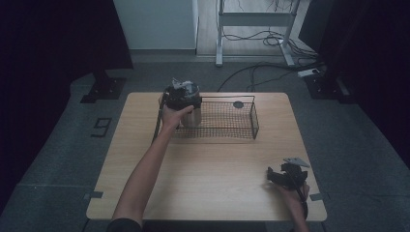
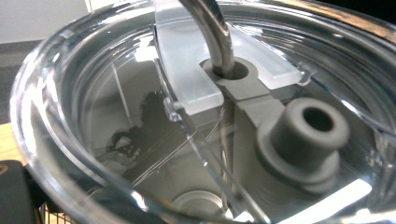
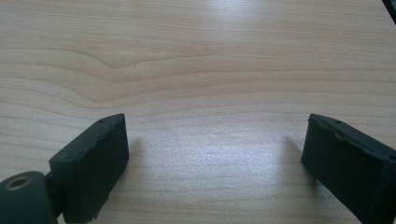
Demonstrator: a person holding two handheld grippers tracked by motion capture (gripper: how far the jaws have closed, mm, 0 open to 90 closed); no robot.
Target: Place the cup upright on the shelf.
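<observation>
Reaching far across the table (image 1: 208, 164), the left arm held the left gripper (image 1: 182, 95) over one steel tumbler (image 1: 192, 115) standing at the left end of one wire basket (image 1: 227, 118). Its jaw state could not be told; its camera looked closely down on the tumbler's clear lid (image 2: 140, 107) and metal straw (image 2: 215, 35). Near the right corner, the right gripper (image 1: 279, 176) rested low, jaws wide apart, holding nothing.

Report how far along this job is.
Done, apparently: the tumbler stands at the left end of the wire basket. In hand: the left tongs sit right at its clear lid; grip unclear. Left: release, if held. The right tongs rest open over the table.
</observation>
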